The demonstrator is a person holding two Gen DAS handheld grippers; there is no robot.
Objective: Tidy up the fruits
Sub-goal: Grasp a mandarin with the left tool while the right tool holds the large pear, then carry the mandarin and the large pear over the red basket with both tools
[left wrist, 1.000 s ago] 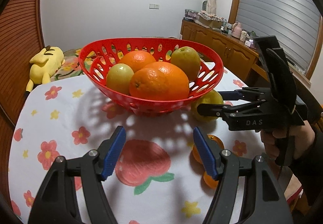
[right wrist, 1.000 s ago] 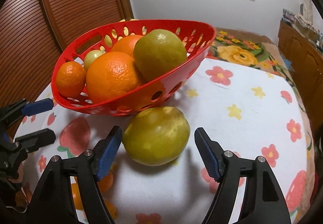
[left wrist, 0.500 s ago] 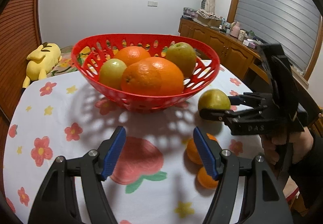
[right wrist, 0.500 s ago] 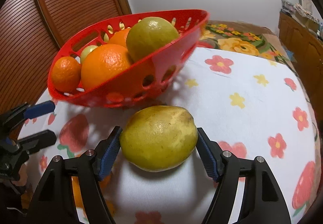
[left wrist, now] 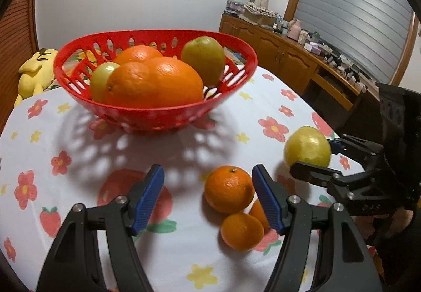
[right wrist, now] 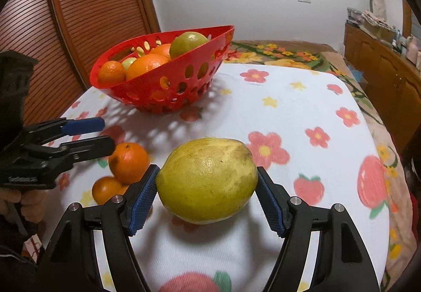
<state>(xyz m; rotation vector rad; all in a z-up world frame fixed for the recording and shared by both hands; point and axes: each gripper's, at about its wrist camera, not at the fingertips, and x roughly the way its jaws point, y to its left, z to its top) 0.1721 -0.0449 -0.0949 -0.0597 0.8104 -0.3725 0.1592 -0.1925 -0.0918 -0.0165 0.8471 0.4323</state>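
While the right gripper point(right wrist: 206, 197) is clamped on a yellow-green pear point(right wrist: 206, 181), its blue pads point(right wrist: 143, 200) pressing the fruit at both ends, we record the following.

Held item: the pear's long axis runs crosswise between the pads, left to right in the right wrist view. Its right end narrows slightly; we cannot tell which end carries the stem. In the left wrist view the same pear point(left wrist: 307, 147) sits in that gripper point(left wrist: 313, 160) above the cloth, well apart from the red basket point(left wrist: 236, 97).

Left gripper point(left wrist: 208, 198): wide apart and empty, low over the table. A mandarin point(left wrist: 228, 189) lies between its fingers, close to the right pad. Two smaller mandarins point(left wrist: 241, 231) lie just beside it, nearer the camera, one partly hidden behind the finger.

Basket contents: two large oranges point(left wrist: 168, 81) at front, touching; a third orange behind them; a pale green fruit at left; a green pear point(left wrist: 203, 60) at the right rear. The right wrist view adds a small mandarin point(right wrist: 111, 74) at the basket's near-left rim.

Surface: a white tablecloth point(left wrist: 184, 150) printed with red flowers, yellow flowers and strawberries; the basket casts a perforated shadow on it.

Room: white wall with a switch plate; wooden slatted panel at left; a wooden sideboard point(left wrist: 289, 58) loaded with small items; a grey roller shutter point(left wrist: 352, 8); a yellow plush toy point(left wrist: 36, 72) behind the table.
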